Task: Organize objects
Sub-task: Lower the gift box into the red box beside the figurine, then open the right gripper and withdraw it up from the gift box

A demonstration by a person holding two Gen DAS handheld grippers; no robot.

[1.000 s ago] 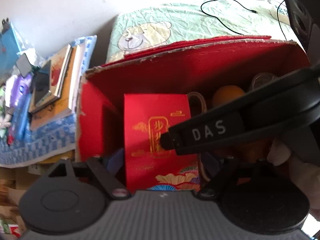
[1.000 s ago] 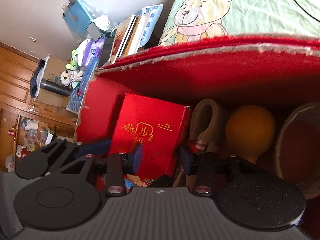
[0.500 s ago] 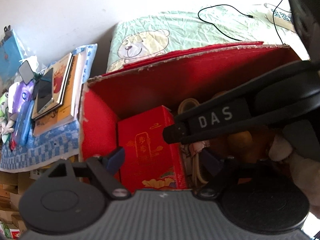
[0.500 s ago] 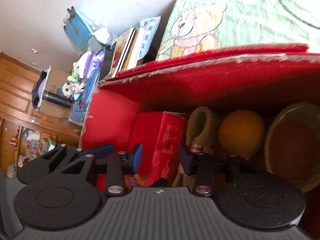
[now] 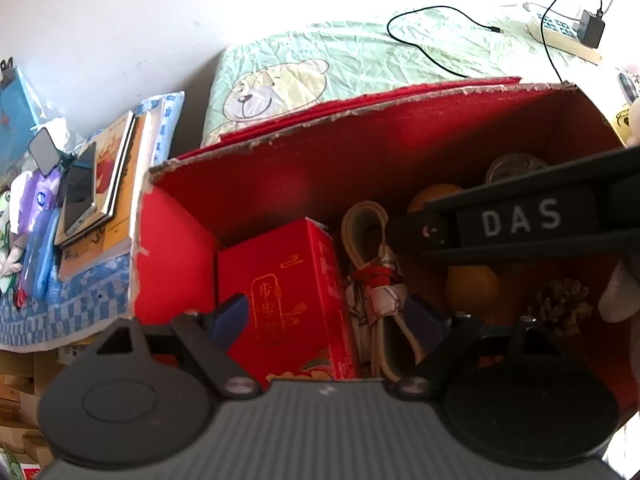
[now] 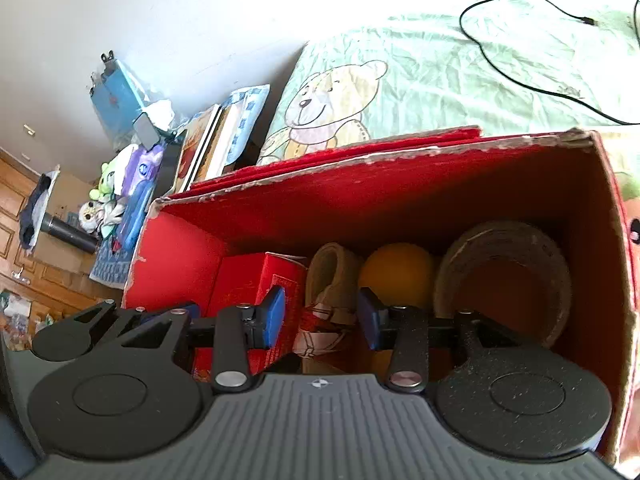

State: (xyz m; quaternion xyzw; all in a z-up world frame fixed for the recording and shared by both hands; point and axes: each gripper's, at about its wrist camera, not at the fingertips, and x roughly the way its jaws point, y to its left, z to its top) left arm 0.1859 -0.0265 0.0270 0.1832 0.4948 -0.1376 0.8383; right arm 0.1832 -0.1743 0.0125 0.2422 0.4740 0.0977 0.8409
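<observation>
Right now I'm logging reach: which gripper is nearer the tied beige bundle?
Right. The right gripper straddles the bundle; the left gripper straddles the red packet beside it.

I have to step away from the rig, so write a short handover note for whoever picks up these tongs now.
Left tongs: open, empty, above the small red box.
Right tongs: open, empty, over the rolled belt.
In the big red carton: small red box at the left, then belt, orange ball, round basket; a pine cone lies nearer.
Done: these items are packed.
Left: books and toys on the side table may still need sorting.
</observation>
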